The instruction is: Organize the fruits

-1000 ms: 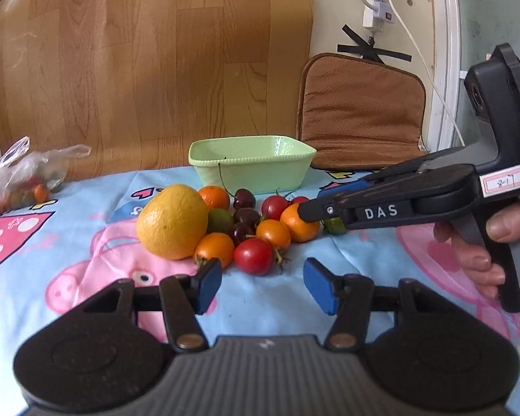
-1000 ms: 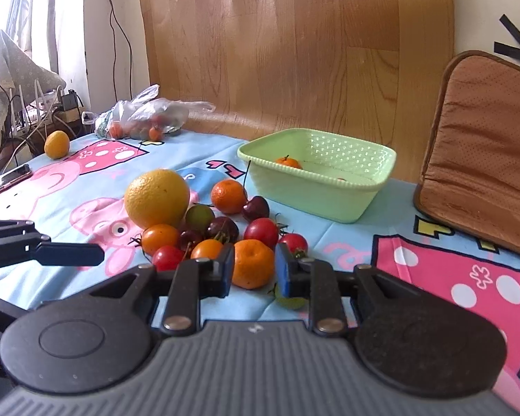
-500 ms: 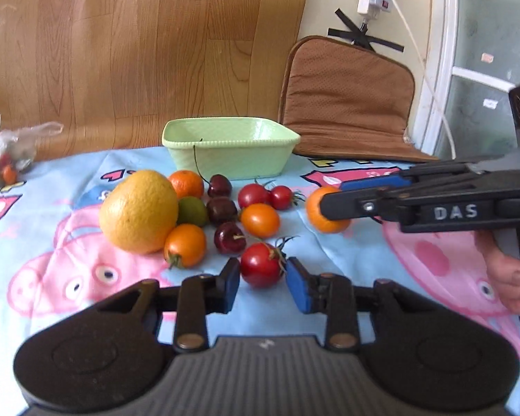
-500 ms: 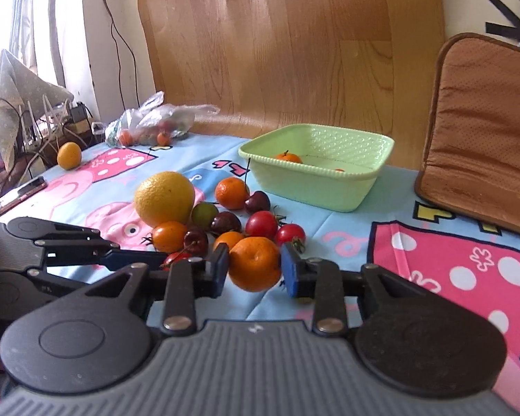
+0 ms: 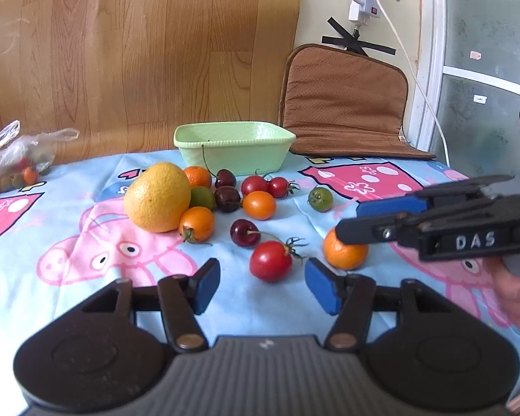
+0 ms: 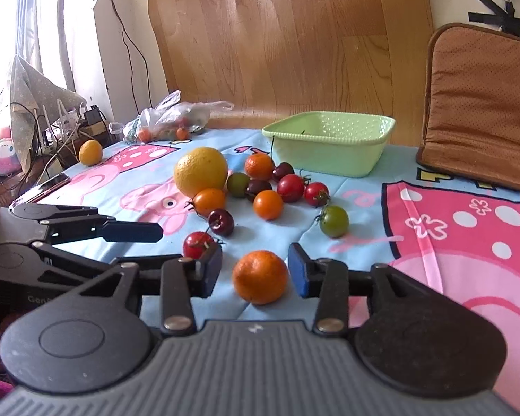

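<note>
Mandarin [image 6: 260, 276]: a small round orange fruit with dimpled skin is seen resting on the cartoon-print tablecloth [image 6: 433, 208]; no long axis or pointing direction can be told.
Right gripper [image 6: 255, 266]: its blue-padded fingers [image 6: 299, 270] are spread apart; the mandarin is set between them, with a gap visible on each side.
Red tomato [image 5: 271, 260]: round and glossy, with its green calyx turned to the right; it is placed just ahead of the left gripper's fingertips.
Left gripper [image 5: 262, 285]: its fingers are held wide apart and nothing is gripped.
Green basket [image 6: 332, 150]: placed well beyond both grippers' fingertips.
</note>
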Demonstrator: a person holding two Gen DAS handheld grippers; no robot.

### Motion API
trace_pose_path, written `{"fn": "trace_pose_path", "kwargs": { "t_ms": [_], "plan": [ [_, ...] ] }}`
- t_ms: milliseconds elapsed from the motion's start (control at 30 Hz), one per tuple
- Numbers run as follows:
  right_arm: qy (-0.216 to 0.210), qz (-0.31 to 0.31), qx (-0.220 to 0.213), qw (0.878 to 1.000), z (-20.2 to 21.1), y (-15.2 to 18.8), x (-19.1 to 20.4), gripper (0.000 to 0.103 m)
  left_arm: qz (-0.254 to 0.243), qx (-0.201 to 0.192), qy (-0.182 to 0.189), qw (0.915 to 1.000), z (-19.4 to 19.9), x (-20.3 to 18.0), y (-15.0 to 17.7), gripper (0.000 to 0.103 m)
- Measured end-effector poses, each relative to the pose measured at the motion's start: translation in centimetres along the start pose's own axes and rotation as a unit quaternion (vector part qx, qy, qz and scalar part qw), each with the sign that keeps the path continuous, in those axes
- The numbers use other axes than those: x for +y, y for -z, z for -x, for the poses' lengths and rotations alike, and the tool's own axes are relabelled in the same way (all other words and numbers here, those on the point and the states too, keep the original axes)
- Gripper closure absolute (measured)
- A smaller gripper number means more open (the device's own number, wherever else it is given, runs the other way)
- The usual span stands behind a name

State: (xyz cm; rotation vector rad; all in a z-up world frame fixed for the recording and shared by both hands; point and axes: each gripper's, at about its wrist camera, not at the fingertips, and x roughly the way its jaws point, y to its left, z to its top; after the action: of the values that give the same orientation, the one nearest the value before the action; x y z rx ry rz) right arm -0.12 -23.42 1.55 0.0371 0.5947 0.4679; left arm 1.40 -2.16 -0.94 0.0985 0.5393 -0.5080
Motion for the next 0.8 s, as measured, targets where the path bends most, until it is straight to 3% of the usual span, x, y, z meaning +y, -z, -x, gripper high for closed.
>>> {"fn": "trace_pose_path", "kwargs": {
  "t_ms": [100, 200, 300, 400, 467, 500, 533, 667, 733, 800],
  "plan": [
    [-0.013, 0.001, -0.004, 1.0, 0.1, -0.9, 0.4, 0.058, 0.001, 0.002, 0.003, 1.0, 0.0, 0.0, 0.0, 0.047],
    [-0.033, -0.006, 0.027, 0.999, -1.5, -2.5, 0.9, 0.062, -0.018, 0.007, 0.009, 0.9998, -0.6, -0.8, -0.1, 0.047],
    [-0.057, -0.018, 0.078, 0.995, -4.5, -4.5, 1.0, 0.067, -0.043, 0.015, 0.003, 0.999, -1.7, -1.8, -0.2, 0.043],
    [-0.083, -0.05, 0.152, 0.984, -8.4, -5.5, 1.0, 0.067, -0.045, 0.027, 0.005, 0.9986, -2.7, -2.1, -0.6, 0.043],
    [-0.069, -0.049, 0.182, 0.98, -10.6, -5.4, 1.2, 0.068, -0.044, 0.038, 0.005, 0.9983, -3.3, -2.1, -0.7, 0.044],
    [-0.067, -0.051, 0.191, 0.978, -11.1, -5.4, 1.0, 0.088, -0.041, 0.041, 0.003, 0.9983, -3.5, -2.1, -0.7, 0.044],
    [-0.071, -0.073, 0.187, 0.977, -10.9, -5.6, 0.6, 0.097, -0.037, 0.04, 0.006, 0.9985, -3.4, -1.9, -0.7, 0.044],
    [-0.082, -0.143, 0.103, 0.981, -6.6, -6.6, -2.1, 0.099, -0.013, 0.029, 0.012, 0.9994, -2.9, -1.0, -0.7, 0.035],
    [-0.072, -0.149, 0.069, 0.984, -3.8, -6.5, -3.1, 0.099, -0.009, 0.021, 0.013, 0.9996, -2.8, -0.8, -0.8, 0.026],
    [-0.053, -0.138, 0.058, 0.987, -1.9, -5.4, -3.6, 0.099, -0.021, 0.018, 0.007, 0.9996, -3.0, -1.1, -0.9, 0.026]
  ]
}}
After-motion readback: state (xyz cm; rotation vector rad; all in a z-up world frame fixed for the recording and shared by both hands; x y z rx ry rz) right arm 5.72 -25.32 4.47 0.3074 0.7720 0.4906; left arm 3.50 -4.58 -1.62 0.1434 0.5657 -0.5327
